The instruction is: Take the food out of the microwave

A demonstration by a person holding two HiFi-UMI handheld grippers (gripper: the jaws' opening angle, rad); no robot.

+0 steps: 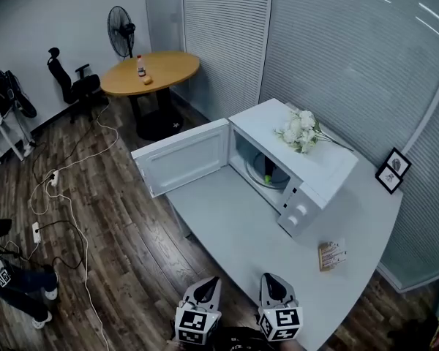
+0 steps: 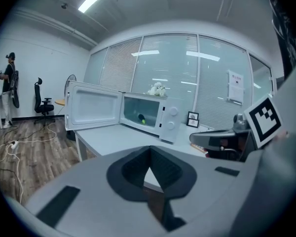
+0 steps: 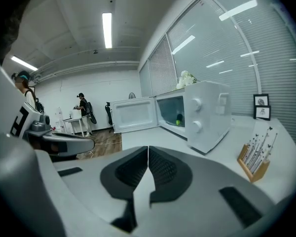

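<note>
Looking down through the head view, I judge the job barely begun: the microwave (image 1: 311, 168) stands on the white table (image 1: 234, 232) with its door (image 1: 183, 158) swung fully open, so the way in is clear. The food (image 1: 268, 172) sits inside the cavity, untouched. The left gripper (image 1: 207, 284) and right gripper (image 1: 272, 280) hang at the near table edge, well apart from the oven. Reaching in, gripping and lifting out are all left to do.

In the left gripper view, my left claw's tips meet with nothing between them. The food (image 2: 142, 119) shows as a small dark lump with a yellow-green spot, low on the cavity floor.

In the right gripper view, my right claw is pressed together and empty too. The food (image 3: 179, 120) looks the same here, small and too far off to identify.
</note>
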